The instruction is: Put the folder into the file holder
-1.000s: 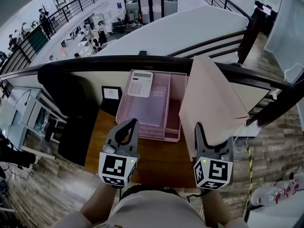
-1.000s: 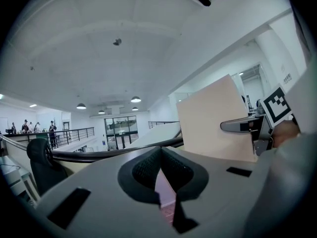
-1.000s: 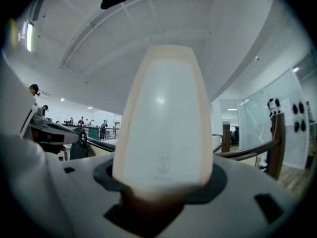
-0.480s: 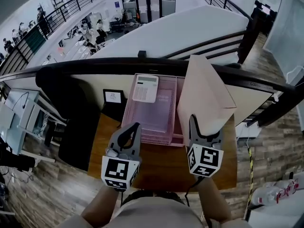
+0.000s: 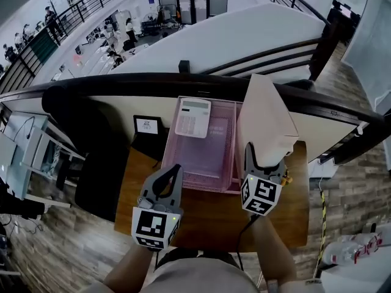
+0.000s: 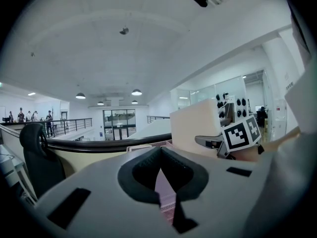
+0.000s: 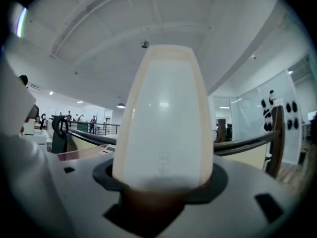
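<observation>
A beige folder (image 5: 263, 124) stands upright at the right of the wooden table (image 5: 208, 215), with my right gripper (image 5: 259, 163) shut on its lower edge. In the right gripper view the folder (image 7: 161, 118) fills the middle, wedged between the jaws. The pink mesh file holder (image 5: 208, 160) lies just left of the folder, and a white calculator (image 5: 193, 118) rests on its far end. My left gripper (image 5: 166, 174) hovers over the table's near left, shut on nothing. From the left gripper view the folder (image 6: 195, 128) shows to the right, beyond the closed pads.
A black railing (image 5: 183, 81) curves across behind the table. A black chair (image 5: 79, 121) stands at the left, and a small framed card (image 5: 145, 125) sits beside the file holder. Beyond the table's right edge is wooden floor (image 5: 348, 206).
My right gripper has carried the folder left and forward, closer to the pink file holder, and the folder now stands more edge-on. The left gripper has barely shifted.
</observation>
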A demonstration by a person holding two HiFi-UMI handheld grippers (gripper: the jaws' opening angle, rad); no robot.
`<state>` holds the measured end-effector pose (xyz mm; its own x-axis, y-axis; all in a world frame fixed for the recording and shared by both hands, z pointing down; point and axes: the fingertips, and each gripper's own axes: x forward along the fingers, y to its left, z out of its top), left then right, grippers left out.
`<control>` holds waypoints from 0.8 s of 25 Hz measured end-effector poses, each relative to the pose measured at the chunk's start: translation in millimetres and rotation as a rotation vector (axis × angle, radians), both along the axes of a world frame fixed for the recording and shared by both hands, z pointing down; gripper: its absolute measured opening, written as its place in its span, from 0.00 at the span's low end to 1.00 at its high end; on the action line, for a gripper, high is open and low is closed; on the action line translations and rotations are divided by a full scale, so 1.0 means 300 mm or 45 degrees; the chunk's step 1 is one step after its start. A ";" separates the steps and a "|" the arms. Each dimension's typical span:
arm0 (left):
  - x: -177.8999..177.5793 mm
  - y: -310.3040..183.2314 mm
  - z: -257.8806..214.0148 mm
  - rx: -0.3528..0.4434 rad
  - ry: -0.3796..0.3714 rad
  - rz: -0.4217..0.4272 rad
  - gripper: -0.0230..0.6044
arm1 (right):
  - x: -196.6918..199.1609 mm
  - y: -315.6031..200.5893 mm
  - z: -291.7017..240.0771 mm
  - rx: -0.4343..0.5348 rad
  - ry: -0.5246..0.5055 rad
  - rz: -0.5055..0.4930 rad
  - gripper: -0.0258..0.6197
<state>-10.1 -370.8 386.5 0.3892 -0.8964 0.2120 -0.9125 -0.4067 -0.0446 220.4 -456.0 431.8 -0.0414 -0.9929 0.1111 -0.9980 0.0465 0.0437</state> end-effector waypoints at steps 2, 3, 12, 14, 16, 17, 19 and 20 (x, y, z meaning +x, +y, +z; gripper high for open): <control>-0.016 -0.008 0.029 -0.022 -0.002 -0.003 0.04 | -0.012 -0.024 0.033 -0.004 0.015 -0.008 0.53; -0.021 -0.012 0.041 -0.031 -0.004 -0.003 0.04 | -0.015 -0.035 0.048 -0.005 0.021 -0.012 0.53; -0.035 -0.024 0.096 -0.075 -0.021 0.012 0.04 | -0.042 -0.100 0.151 0.044 0.004 -0.019 0.53; -0.032 -0.021 0.104 -0.077 -0.021 0.018 0.04 | -0.042 -0.098 0.169 0.051 0.000 -0.023 0.55; -0.029 -0.016 0.117 -0.087 -0.027 0.023 0.04 | -0.040 -0.094 0.195 0.038 -0.023 -0.025 0.56; -0.029 -0.013 0.125 -0.093 -0.030 0.024 0.04 | -0.041 -0.091 0.213 0.029 -0.035 -0.029 0.56; -0.026 -0.005 0.132 -0.104 -0.035 0.032 0.04 | -0.046 -0.081 0.254 0.015 -0.048 -0.041 0.57; -0.023 -0.002 0.133 -0.107 -0.037 0.038 0.04 | -0.049 -0.077 0.274 0.011 -0.051 -0.046 0.57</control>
